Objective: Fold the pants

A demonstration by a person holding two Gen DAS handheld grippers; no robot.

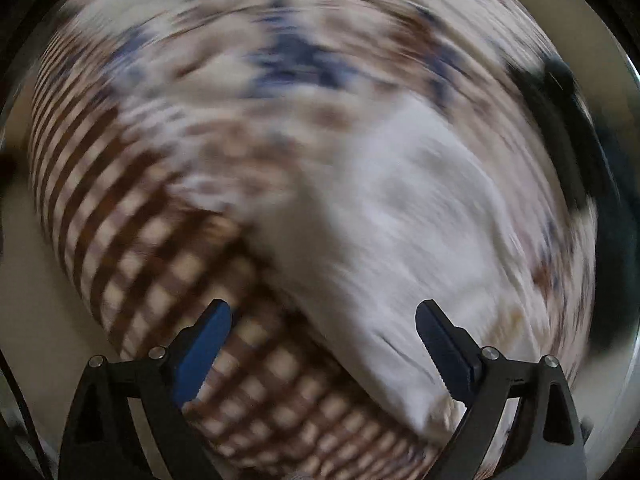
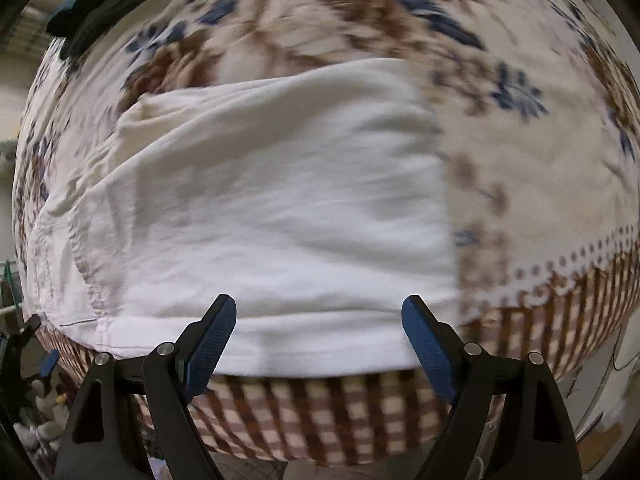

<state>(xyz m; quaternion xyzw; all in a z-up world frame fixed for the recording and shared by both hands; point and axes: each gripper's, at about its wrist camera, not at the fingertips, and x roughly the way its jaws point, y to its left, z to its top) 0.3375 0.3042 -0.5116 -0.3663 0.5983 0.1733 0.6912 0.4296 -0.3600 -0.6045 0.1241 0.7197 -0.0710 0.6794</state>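
Observation:
White pants [image 2: 280, 200] lie folded into a broad rectangle on a blanket [image 2: 540, 160] printed with brown and blue flowers and a brown checked border. My right gripper [image 2: 319, 300] points down over the near hem of the pants, open, with nothing between its blue pads. In the left wrist view, which is heavily blurred, the pants [image 1: 400, 208] run from the centre to the lower right. My left gripper [image 1: 324, 306] hangs open over the spot where a corner of the pants meets the checked border [image 1: 140, 240]. Its pads hold nothing.
The blanket's checked edge [image 2: 320, 408] drops off just below the pants. A dark garment [image 2: 80, 12] lies at the far left corner. Small items sit on the floor [image 2: 40, 420] at lower left. A blurred dark shape [image 1: 560, 120] stands at the right of the left wrist view.

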